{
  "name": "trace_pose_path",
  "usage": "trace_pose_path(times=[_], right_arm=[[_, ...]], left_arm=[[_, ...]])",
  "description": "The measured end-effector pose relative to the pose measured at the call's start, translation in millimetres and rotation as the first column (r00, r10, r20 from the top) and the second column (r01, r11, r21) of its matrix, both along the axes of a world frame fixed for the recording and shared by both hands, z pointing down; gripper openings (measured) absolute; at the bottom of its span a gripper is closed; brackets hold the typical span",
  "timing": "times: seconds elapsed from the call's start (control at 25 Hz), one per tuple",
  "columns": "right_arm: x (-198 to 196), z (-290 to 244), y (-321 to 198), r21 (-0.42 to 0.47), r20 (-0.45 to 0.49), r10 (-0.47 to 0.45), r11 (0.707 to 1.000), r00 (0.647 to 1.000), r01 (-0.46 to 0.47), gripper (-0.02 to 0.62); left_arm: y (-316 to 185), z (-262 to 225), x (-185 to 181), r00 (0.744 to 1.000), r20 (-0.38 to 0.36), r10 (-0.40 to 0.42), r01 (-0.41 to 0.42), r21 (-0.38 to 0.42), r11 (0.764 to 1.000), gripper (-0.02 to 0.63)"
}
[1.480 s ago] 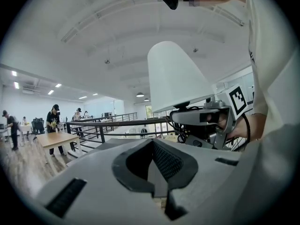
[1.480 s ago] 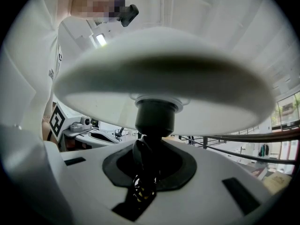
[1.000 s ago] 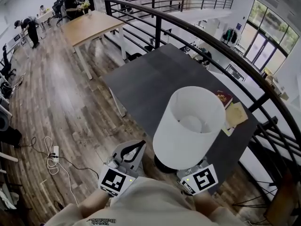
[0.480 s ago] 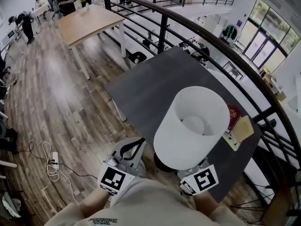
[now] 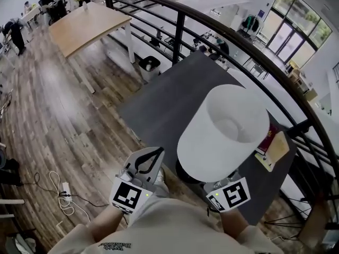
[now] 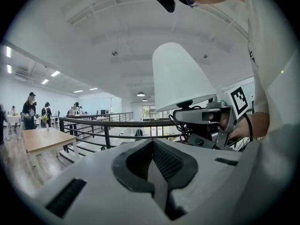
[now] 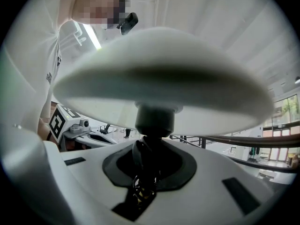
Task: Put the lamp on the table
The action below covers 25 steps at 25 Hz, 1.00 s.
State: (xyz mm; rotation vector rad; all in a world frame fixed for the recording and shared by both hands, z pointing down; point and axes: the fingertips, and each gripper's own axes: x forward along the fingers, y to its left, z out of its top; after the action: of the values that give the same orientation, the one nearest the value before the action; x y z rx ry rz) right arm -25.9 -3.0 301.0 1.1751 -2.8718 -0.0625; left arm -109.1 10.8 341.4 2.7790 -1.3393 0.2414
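Both grippers sit low in the head view. My right gripper [image 7: 146, 172] is clamped on the dark stem [image 7: 144, 157] of the lamp [image 5: 228, 134], just under its white shade. The lamp stands upright over the near edge of the dark table [image 5: 175, 99]. I cannot tell whether its base touches the top. My left gripper [image 5: 145, 162] has its jaws together, empty, just beside the lamp.
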Motion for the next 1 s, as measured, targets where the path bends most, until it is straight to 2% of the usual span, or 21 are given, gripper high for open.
trace_pose_path(times=[0.24,0.48,0.64,0.88,1.0], right_arm=[[-12,-9,-41,-0.003,0.016,0.048,0.999,0.999,-0.048,0.060],[-18,-9,-59,-0.013,-0.003,0.070,0.997,0.998,-0.070,0.060],[-14,-7,-69,-0.020,0.000,0.081,0.997,0.997,-0.081,0.060],[-7,2,-80,-0.034,-0.006,0.068,0.997,0.998,-0.068,0.060],[-2,7,-84,-0.038,0.004,0.061,0.997,0.998,-0.060,0.060]], left_arm=[[-42,-11,-17,0.999,-0.008,0.035,-0.034,0.039,0.999,0.006],[-61,-11,-23,0.998,0.008,0.065,-0.065,0.050,0.997,0.006],[-68,-10,-19,0.997,0.017,0.076,-0.077,0.053,0.996,0.006],[-76,-11,-9,0.997,-0.017,0.069,-0.068,0.024,0.997,0.006],[-80,-7,-2,0.998,0.001,0.063,-0.063,0.019,0.998,0.006]])
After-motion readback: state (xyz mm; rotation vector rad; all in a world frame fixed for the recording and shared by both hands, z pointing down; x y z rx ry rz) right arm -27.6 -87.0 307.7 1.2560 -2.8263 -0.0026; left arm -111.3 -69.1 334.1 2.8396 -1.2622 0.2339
